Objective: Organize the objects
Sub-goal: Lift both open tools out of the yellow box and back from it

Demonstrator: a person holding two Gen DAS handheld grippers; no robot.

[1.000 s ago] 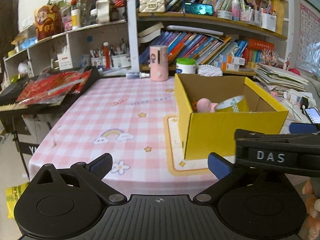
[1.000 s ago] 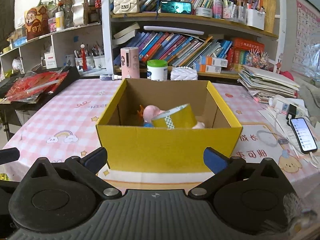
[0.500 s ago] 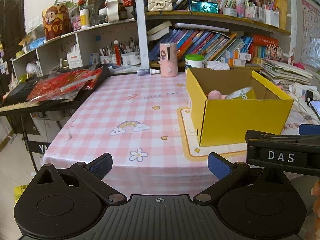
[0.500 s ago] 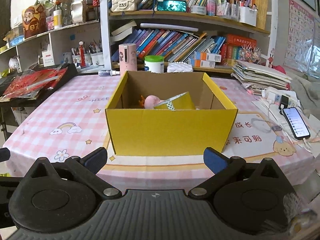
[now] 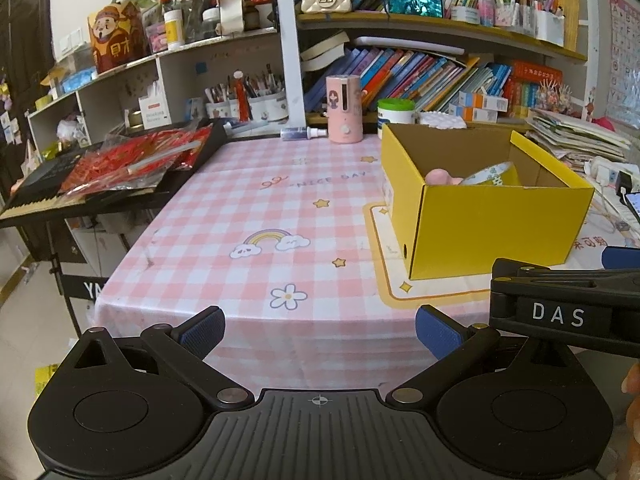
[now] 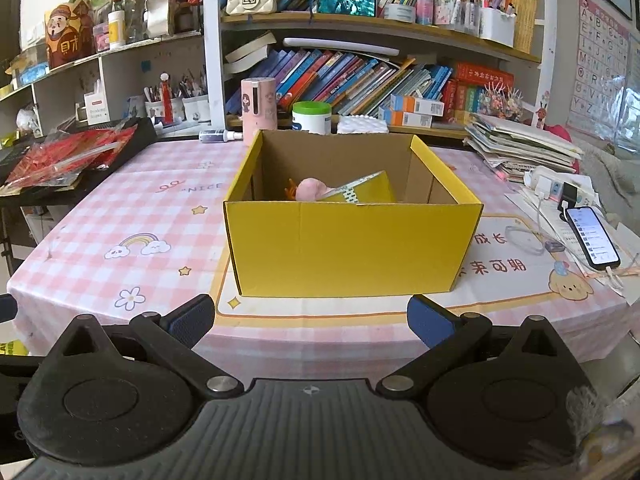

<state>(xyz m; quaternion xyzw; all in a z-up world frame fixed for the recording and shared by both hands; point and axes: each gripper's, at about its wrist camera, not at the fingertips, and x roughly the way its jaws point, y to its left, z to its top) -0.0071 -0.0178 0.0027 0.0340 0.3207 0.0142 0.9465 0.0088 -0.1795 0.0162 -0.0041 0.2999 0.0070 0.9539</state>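
Note:
An open yellow cardboard box (image 6: 352,248) (image 5: 492,224) stands on the pink checked tablecloth (image 5: 256,216). Inside it lie a pink toy (image 6: 310,189) (image 5: 438,177) and a yellow tape roll (image 6: 360,192) (image 5: 490,174). My right gripper (image 6: 310,318) is open and empty, held off the table's near edge in front of the box. My left gripper (image 5: 318,330) is also open and empty, hanging off the near edge to the left of the box. The right gripper's black body marked DAS (image 5: 560,308) shows at the right of the left wrist view.
A pink cylinder (image 6: 259,110), a green-lidded tub (image 6: 312,117) and a small bottle (image 6: 220,135) stand behind the box. A phone on a cable (image 6: 592,236) and stacked papers (image 6: 520,148) lie at right. Red packets on a black keyboard (image 5: 132,160) sit left. Bookshelves (image 6: 360,72) line the back.
Both grippers have drawn back from the table, so the box and tablecloth look smaller and farther. Both stay open and empty. The box contents have not moved.

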